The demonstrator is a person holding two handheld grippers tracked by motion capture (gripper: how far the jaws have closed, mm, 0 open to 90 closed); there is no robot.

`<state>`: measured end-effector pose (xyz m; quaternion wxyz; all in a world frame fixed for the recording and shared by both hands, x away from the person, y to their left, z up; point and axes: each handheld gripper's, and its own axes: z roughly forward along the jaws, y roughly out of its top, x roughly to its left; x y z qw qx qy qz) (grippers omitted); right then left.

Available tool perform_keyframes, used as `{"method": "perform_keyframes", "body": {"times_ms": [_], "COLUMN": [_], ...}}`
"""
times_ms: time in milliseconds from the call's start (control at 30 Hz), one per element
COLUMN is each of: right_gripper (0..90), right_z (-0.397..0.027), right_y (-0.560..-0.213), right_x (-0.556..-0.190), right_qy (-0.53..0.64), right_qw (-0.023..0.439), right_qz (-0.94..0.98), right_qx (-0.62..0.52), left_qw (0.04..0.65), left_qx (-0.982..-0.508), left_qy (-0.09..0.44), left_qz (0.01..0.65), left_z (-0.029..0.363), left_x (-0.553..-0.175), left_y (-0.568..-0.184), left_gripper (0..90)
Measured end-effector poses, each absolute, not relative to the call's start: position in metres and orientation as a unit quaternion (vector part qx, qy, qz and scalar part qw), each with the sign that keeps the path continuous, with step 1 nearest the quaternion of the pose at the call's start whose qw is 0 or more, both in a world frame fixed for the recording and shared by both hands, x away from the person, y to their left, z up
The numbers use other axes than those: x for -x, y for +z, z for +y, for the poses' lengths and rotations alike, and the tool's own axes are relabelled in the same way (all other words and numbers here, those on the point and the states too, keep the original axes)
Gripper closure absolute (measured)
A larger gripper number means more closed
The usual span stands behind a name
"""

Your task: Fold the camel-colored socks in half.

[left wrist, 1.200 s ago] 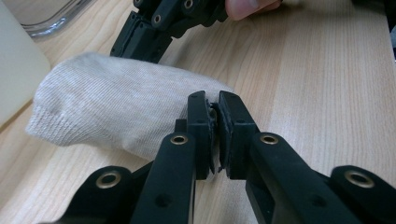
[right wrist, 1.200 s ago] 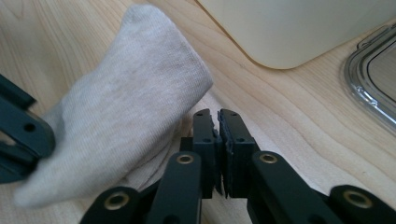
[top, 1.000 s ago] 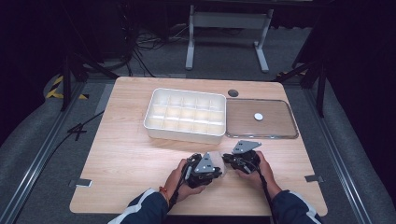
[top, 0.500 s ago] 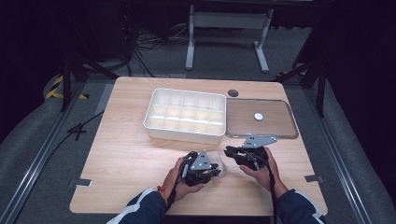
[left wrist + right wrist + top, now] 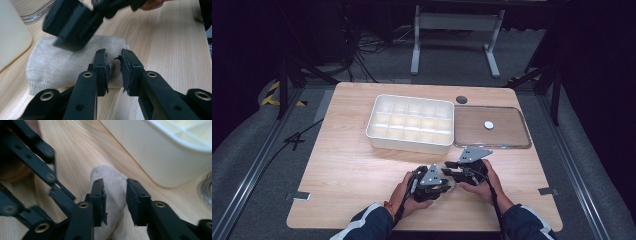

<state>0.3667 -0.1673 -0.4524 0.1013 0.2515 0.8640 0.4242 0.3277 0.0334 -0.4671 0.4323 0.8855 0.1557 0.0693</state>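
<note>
Beige sock [image 5: 75,62] is lying folded flat on the table [image 5: 347,175], at about 5 o'clock from the empty divided box [image 5: 411,122], so stowing it looks not yet done. Left gripper [image 5: 113,68] jaws sit a narrow gap apart over the sock's edge without pinching it, and the right gripper [image 5: 115,198] has just been opening, sock below its jaws but not clamped.

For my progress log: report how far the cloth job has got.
Done: beige cloth lies flat by the white box. In hand: left tool sits at its edge; right tool straddles it, jaws just opening. Left: probably placing it in the box, whose compartments look empty.
</note>
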Motion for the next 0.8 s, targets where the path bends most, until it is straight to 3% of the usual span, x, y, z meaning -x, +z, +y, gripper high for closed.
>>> {"method": "perform_keyframes", "body": {"times_ms": [267,633,767,800], "right_gripper": [51.1,45.8,42.2,42.7], "right_z": [-0.174,-0.165,-0.167,-0.168], "right_y": [-0.461,-0.453,-0.462,-0.467], "right_x": [-0.377,-0.371,-0.377,-0.382], "right_qy": [0.399,0.38,0.372,0.372], "right_qw": [0.076,0.035,-0.005,-0.035], "right_qz": [0.87,0.887,0.886,0.882], "right_qx": [-0.28,-0.26,-0.276,-0.287], "left_qw": [0.389,0.371,0.372,0.372], "left_qx": [-0.907,-0.91,-0.909,-0.908], "left_qy": [0.072,0.069,0.07,0.072], "left_qz": [0.14,0.171,0.175,0.18], "left_z": [0.071,0.069,0.074,0.077], "left_x": [-0.322,-0.337,-0.337,-0.337], "left_y": [-0.455,-0.477,-0.476,-0.476], "left_gripper": [64.7,63.7,58.2,53.9]}}
